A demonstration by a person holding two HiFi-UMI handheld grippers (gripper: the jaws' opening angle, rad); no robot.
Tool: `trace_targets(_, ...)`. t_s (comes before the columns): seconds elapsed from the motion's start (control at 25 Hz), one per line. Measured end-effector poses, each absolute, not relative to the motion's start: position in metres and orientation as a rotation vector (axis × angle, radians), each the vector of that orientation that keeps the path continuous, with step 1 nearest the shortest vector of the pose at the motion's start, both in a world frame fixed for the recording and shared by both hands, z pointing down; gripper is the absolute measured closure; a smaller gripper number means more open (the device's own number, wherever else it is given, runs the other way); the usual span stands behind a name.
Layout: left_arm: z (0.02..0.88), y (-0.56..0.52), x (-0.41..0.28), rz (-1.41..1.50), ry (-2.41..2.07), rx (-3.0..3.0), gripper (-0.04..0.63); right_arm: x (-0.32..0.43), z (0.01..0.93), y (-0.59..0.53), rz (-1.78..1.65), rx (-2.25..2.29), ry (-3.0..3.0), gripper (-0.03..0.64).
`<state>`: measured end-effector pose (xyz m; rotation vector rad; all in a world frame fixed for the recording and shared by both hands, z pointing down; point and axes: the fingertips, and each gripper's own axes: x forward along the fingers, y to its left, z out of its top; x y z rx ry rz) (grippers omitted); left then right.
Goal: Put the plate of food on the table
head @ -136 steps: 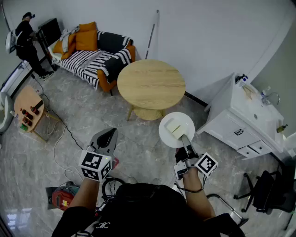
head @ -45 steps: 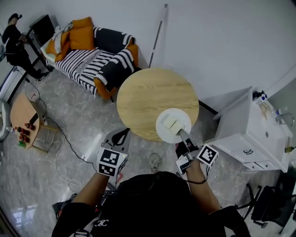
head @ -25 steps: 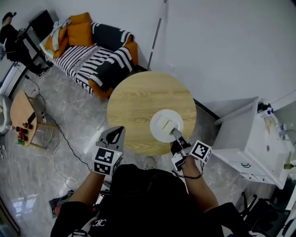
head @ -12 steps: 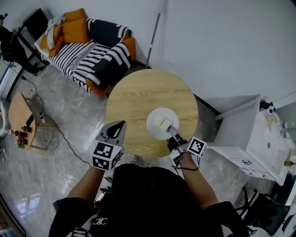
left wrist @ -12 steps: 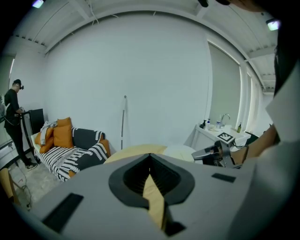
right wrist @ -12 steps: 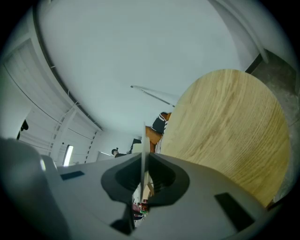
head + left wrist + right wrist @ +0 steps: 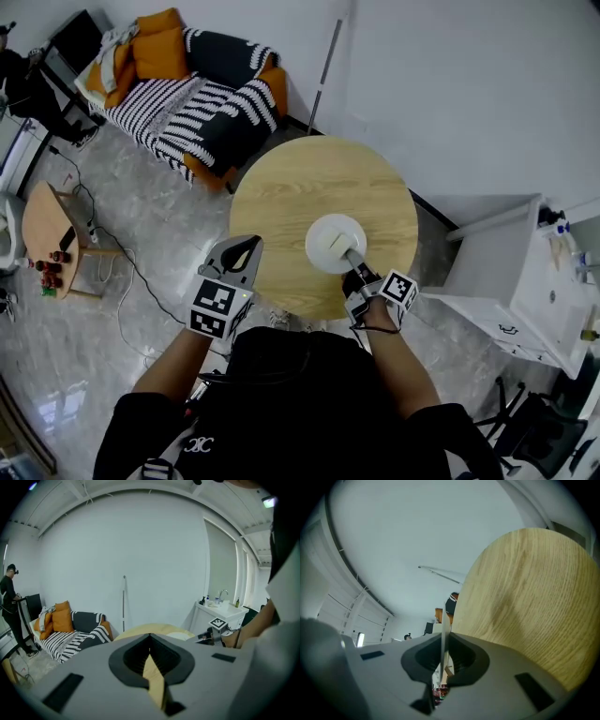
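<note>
Right gripper (image 7: 349, 254) is clamped on just the near rim of the white round plate of food (image 7: 318, 246), so it might tilt and spill.

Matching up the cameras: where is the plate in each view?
Head view: plate over the table, near side, right gripper on its rim.
Left gripper view: plate a pale sliver right of centre.
Right gripper view: plate edge-on, a thin line between the jaws.
Shared landmark: the round table.
</note>
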<state>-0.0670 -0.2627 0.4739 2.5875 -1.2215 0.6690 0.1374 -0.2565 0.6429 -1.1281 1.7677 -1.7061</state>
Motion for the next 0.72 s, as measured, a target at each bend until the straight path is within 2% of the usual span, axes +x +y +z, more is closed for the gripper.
trace_targets(0.28,0.472,-0.273,-0.093,0.7,-1.251,2.552,0.591,0.129,0.673,-0.271,-1.762,-1.058,1.62,0.591)
trace_targets(0.72,0.477,-0.27,-0.093,0.734,-1.237,2.572,0.591,0.124,0.704,-0.268,-1.83,-1.135,1.561,0.591)
